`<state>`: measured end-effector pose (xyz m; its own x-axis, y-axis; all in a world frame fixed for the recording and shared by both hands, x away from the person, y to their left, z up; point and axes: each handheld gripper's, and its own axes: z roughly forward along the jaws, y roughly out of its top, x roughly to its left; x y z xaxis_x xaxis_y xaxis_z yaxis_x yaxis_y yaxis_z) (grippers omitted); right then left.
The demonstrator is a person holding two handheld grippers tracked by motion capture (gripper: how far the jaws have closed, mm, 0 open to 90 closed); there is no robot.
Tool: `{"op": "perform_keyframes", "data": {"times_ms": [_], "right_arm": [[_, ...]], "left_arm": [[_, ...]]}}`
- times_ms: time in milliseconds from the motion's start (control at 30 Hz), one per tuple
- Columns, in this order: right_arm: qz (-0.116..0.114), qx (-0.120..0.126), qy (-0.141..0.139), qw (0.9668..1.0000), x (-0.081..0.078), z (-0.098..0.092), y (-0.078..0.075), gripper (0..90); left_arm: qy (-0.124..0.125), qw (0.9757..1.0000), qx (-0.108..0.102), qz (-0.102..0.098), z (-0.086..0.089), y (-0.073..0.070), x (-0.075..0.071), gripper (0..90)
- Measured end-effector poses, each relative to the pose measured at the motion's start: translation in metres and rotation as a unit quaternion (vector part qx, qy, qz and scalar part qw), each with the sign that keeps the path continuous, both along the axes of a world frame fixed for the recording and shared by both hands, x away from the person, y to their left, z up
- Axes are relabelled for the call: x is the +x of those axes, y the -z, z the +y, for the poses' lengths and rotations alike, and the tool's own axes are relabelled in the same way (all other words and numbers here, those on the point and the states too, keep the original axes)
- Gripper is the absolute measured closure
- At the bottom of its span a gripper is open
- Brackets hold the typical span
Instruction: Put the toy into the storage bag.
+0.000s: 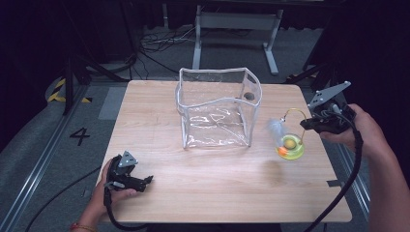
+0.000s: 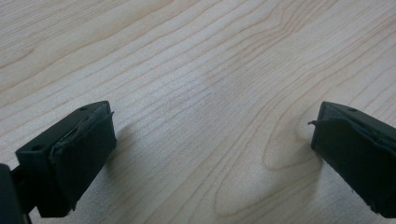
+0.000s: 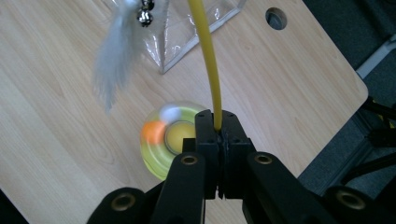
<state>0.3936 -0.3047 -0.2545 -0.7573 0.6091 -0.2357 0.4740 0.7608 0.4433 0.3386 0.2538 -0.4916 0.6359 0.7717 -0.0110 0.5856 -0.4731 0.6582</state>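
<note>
A light wooden desk is seen from above, with a person's forearms coming in from the near edge. Close to the near left corner, the left gripper lies low over the wood in the person's left hand, pointing toward the middle of the desk. In the left gripper view its two black jaws stand wide apart over bare wood grain, with nothing between them. Farther back, by the right edge about halfway along, the right gripper is held above the desk in the person's right hand, pointing left. In the right gripper view its jaws are pressed together on a thin yellow wand, which rises from between the pads and arcs away overhead. The wand belongs to a cat toy: from its far end hang a grey feather and small dark bells, blurred. Under the gripper is the toy's round yellow-green base, with an orange ball and a pale ball in its ring; from these pictures it cannot be told whether the base touches the wood. Just left of the toy, and toward the centre and far edge of the desk, stands a clear plastic bag with white trim, upright and open at the top. A round cable hole sits in the desk beyond it, seen through the plastic.
</note>
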Motion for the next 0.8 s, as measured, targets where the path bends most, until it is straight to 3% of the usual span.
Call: {"op": "perform_keyframes", "data": {"times_ms": [300,800], "right_arm": [[-0.011,-0.004,0.009,0.9999,0.007,-0.002,-0.015,88.7],[-0.043,-0.008,0.024,0.9988,0.023,0.006,-0.061,88.7]], "left_arm": [[0.0,1.0,0.0,0.0,0.0,0.0,0.0,0.2],[-0.001,1.0,-0.002,0.002,0.0,0.0,0.0,0.2]]}}
